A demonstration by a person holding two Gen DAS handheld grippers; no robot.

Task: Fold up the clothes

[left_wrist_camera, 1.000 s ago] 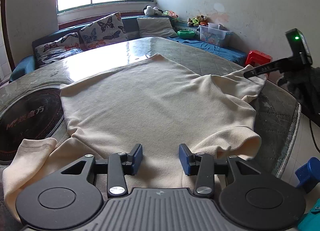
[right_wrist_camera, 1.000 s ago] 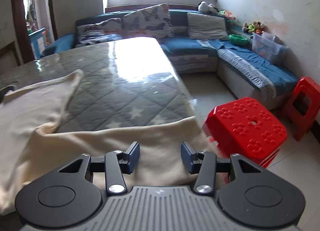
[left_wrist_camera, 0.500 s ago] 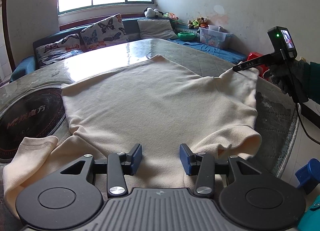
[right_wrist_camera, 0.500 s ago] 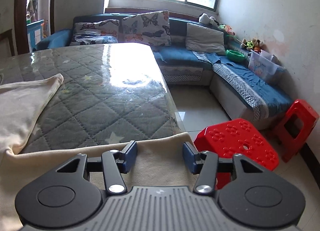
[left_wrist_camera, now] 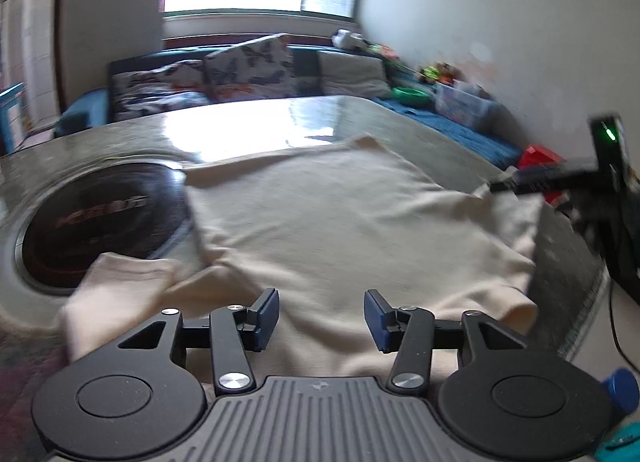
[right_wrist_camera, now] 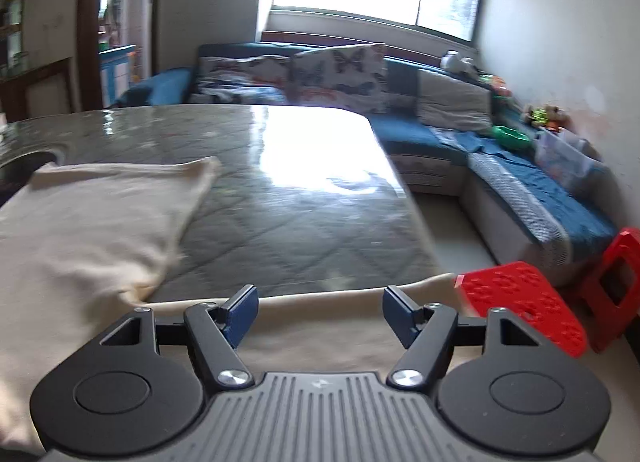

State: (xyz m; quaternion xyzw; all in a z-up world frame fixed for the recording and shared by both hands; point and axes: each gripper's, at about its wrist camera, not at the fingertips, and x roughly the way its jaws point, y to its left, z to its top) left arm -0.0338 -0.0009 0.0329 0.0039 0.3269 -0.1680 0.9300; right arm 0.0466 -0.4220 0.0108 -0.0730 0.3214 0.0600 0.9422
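A cream garment (left_wrist_camera: 340, 222) lies spread flat on the quilted table (left_wrist_camera: 440, 142), with one sleeve (left_wrist_camera: 120, 282) bunched at the near left. My left gripper (left_wrist_camera: 322, 318) hovers over the garment's near hem; its jaws are opening and its blue pads pinch nothing. My right gripper (right_wrist_camera: 320, 314) stands over the other sleeve (right_wrist_camera: 320, 346) at the table's right edge. Its jaws are opening wide, and the cloth lies under them untouched. In the left wrist view the right gripper (left_wrist_camera: 500, 185) shows blurred at the garment's far right corner. The garment's body (right_wrist_camera: 80, 230) fills the right view's left side.
A round black hob (left_wrist_camera: 100, 222) is set into the table left of the garment. Red stools (right_wrist_camera: 520, 310) (right_wrist_camera: 616, 274) stand on the floor right of the table edge. A blue sofa (right_wrist_camera: 500, 166) with cushions runs along the far and right walls.
The right gripper's jaws have spread much wider, off the sleeve; the left gripper's have widened a little. Both views have swung and blurred, bringing the hob nearer the middle of the left view.
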